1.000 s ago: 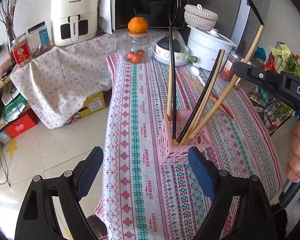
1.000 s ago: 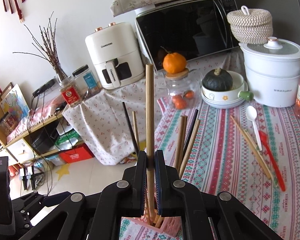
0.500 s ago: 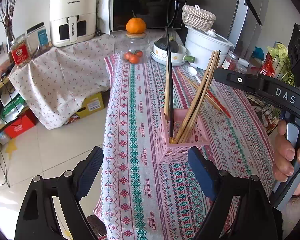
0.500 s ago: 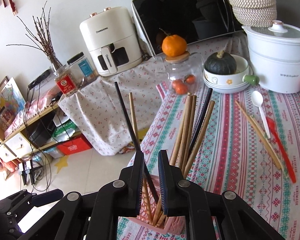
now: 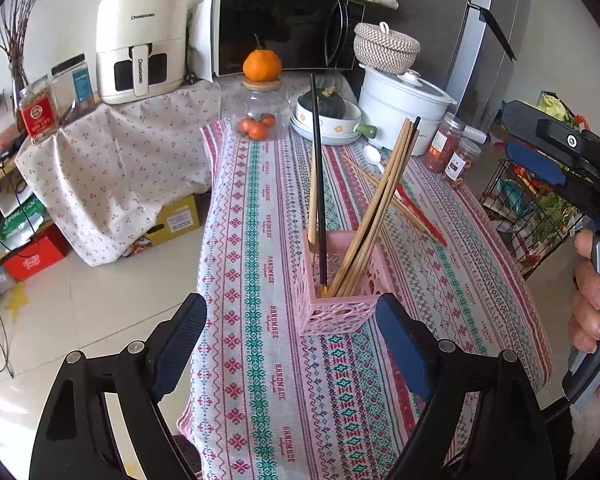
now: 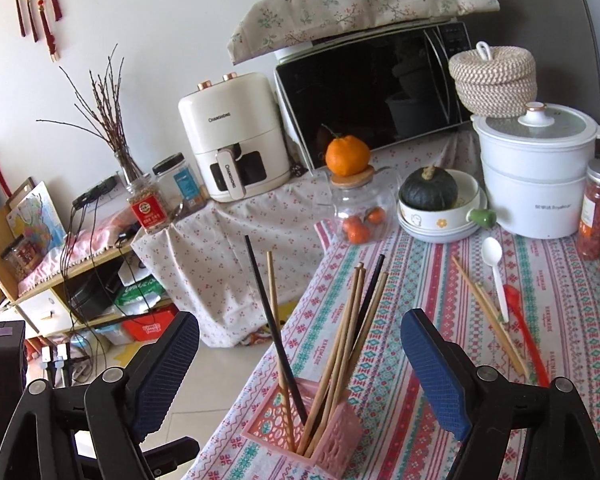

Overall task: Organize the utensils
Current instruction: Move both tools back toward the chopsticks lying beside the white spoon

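A pink lattice holder (image 5: 337, 306) (image 6: 332, 446) stands on the patterned tablecloth and holds several wooden chopsticks (image 5: 374, 208) (image 6: 342, 340) and black ones (image 5: 318, 184). My left gripper (image 5: 290, 344) is open and empty just in front of the holder. My right gripper (image 6: 300, 368) is open and empty above the holder; it also shows in the left wrist view (image 5: 540, 148). Beyond the holder lie loose wooden chopsticks (image 6: 488, 312), a white spoon (image 6: 494, 268) and a red utensil (image 6: 526, 336).
At the table's far end stand a glass jar (image 6: 358, 208) with an orange on top, a bowl with a squash (image 6: 436, 204), a white cooker (image 6: 540, 176) and spice jars (image 6: 598, 208). A wire basket (image 5: 540, 208) stands right of the table. Floor lies to the left.
My right gripper let go of a wooden chopstick, which now stands in the holder, opened wide and drew back. The left gripper stayed open near the holder.
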`<control>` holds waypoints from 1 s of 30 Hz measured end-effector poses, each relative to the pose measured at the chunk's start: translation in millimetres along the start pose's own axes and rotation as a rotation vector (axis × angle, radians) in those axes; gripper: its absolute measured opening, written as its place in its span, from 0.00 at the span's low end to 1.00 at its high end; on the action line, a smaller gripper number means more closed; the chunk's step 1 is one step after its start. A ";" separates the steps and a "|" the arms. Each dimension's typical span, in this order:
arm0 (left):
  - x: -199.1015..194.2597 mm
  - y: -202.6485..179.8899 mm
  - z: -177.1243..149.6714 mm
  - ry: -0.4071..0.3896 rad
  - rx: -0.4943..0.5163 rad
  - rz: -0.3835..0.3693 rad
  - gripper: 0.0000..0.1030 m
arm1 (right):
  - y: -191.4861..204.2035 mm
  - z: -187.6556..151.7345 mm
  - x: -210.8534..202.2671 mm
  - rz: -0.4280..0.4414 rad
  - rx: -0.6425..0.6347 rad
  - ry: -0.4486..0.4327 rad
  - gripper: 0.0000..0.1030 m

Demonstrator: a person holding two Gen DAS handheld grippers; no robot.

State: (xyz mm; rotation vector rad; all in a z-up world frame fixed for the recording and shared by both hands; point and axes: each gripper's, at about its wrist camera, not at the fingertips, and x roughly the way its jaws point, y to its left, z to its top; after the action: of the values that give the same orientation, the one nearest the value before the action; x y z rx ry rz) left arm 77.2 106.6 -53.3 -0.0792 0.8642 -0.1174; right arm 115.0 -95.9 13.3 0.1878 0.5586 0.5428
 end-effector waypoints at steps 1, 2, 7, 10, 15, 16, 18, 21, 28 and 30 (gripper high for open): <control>-1.5 -2.3 0.2 -0.004 0.001 -0.004 0.86 | -1.3 -0.2 -3.5 -0.011 -0.009 -0.004 0.89; -3.3 -4.8 0.5 -0.010 0.002 -0.008 0.86 | -2.9 -1.1 -6.7 -0.023 -0.017 -0.007 0.91; -13.2 -19.6 3.3 -0.042 0.015 -0.031 0.86 | -17.3 -5.4 -19.3 -0.100 -0.028 -0.003 0.98; -18.7 -30.0 4.8 -0.061 0.023 -0.046 0.86 | -28.1 -8.3 -27.6 -0.144 -0.027 -0.003 1.00; -26.0 -48.8 7.6 -0.086 0.040 -0.069 0.86 | -44.9 -11.5 -42.5 -0.199 -0.028 0.004 1.00; -27.5 -53.7 8.6 -0.091 0.045 -0.075 0.86 | -48.7 -12.4 -45.8 -0.207 -0.028 0.007 1.00; -29.8 -63.9 9.4 -0.099 0.057 -0.086 0.87 | -55.9 -14.3 -52.2 -0.222 -0.025 0.014 1.00; -31.8 -80.7 10.6 -0.110 0.079 -0.104 0.88 | -70.3 -16.4 -60.4 -0.252 -0.007 0.023 1.00; -24.4 -123.1 12.9 -0.103 0.127 -0.130 0.89 | -111.0 -20.8 -84.0 -0.338 0.055 0.035 1.00; -18.8 -135.5 13.6 -0.094 0.139 -0.138 0.89 | -124.0 -22.9 -90.1 -0.359 0.068 0.043 1.00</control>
State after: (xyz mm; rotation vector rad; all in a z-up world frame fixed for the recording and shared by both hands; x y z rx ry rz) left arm 65.8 -24.7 -14.4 -0.0139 0.7544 -0.3008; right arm 92.4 -248.3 -3.7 0.1362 0.6366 0.1796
